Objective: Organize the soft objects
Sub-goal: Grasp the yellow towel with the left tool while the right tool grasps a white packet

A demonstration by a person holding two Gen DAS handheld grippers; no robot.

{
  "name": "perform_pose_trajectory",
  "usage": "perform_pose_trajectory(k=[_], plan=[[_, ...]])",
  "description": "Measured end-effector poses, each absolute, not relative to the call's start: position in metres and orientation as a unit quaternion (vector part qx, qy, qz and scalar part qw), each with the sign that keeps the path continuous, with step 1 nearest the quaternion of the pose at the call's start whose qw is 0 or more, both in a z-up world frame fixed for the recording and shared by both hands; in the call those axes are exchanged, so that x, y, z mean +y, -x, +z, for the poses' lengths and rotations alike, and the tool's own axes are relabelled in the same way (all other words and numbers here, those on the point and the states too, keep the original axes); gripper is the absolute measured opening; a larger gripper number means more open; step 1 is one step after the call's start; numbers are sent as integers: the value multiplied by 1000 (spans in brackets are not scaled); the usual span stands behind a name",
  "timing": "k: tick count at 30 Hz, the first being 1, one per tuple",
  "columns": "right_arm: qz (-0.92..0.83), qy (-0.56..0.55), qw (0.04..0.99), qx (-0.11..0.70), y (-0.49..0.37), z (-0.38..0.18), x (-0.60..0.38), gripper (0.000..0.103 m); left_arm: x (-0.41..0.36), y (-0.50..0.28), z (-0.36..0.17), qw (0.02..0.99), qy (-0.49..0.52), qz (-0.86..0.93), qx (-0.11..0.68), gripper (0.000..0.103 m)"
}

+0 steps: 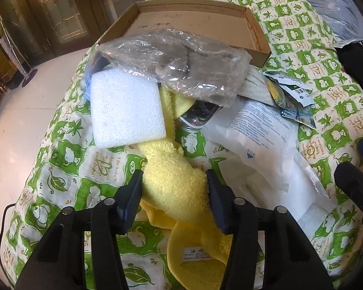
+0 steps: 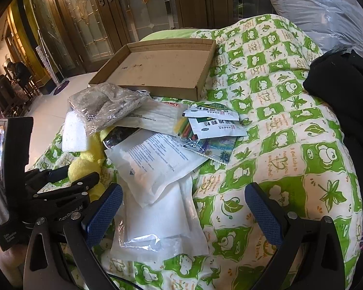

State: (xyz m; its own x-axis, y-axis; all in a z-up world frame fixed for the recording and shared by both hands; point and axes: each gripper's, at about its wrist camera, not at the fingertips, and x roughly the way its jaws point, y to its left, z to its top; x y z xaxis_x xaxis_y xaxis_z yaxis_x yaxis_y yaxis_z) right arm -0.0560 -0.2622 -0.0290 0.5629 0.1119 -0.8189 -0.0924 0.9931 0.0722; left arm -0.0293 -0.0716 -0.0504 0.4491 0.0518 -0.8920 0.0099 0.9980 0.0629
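Note:
A yellow towel (image 1: 174, 193) lies bunched on the green-patterned quilt (image 1: 67, 159). My left gripper (image 1: 174, 193) has its two pads against the towel's bunched fold, closed on it. In the right wrist view the left gripper (image 2: 67, 183) shows at the left, with the towel (image 2: 84, 166) between its fingers. A white foam block (image 1: 125, 108) lies on the towel's far end. A clear bag of grey cloth (image 1: 176, 65) rests above it. My right gripper (image 2: 184, 205) is open and empty over white plastic packets (image 2: 157, 169).
An open shallow cardboard box (image 2: 162, 70) sits at the far side of the quilt (image 2: 290, 145). Medicine sachets (image 2: 213, 125) lie beside the packets. A black garment (image 2: 346, 96) and a large plastic-wrapped bundle (image 2: 314, 7) are at the right. The bed edge drops to a pale floor (image 1: 24, 120) at the left.

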Motion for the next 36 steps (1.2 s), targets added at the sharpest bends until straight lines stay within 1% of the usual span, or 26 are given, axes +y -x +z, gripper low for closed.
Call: perform_pose_trajectory(k=[6, 10, 16, 21, 25, 29, 31, 33, 34, 36], plan=[[66, -18, 869, 490, 37, -37, -267, 103, -73, 35, -41, 862, -31, 1, 506, 46], [88, 21, 846, 526, 13, -50, -258, 103, -66, 44, -30, 871, -13, -12, 490, 46], [161, 72, 799, 575, -18, -78, -230, 103, -56, 44, -28, 873, 10, -17, 487, 46], [160, 110, 793, 577, -45, -97, -219, 103, -53, 42, -31, 869, 17, -16, 494, 46], [176, 98, 778, 595, -72, -116, -215, 103, -57, 38, -35, 867, 13, -15, 498, 46], [189, 99, 781, 587, -91, -123, -211, 103, -58, 36, -37, 864, 13, -14, 502, 46], [191, 101, 787, 578, -94, -125, -209, 96, -59, 35, -38, 864, 12, -14, 503, 46], [200, 106, 792, 567, -92, -122, -207, 78, -58, 35, -38, 864, 13, -14, 503, 46], [205, 106, 795, 561, -92, -120, -206, 72, -59, 35, -38, 864, 13, -14, 503, 46], [222, 98, 797, 553, -88, -116, -206, 49, -59, 34, -38, 864, 14, -14, 503, 46]])
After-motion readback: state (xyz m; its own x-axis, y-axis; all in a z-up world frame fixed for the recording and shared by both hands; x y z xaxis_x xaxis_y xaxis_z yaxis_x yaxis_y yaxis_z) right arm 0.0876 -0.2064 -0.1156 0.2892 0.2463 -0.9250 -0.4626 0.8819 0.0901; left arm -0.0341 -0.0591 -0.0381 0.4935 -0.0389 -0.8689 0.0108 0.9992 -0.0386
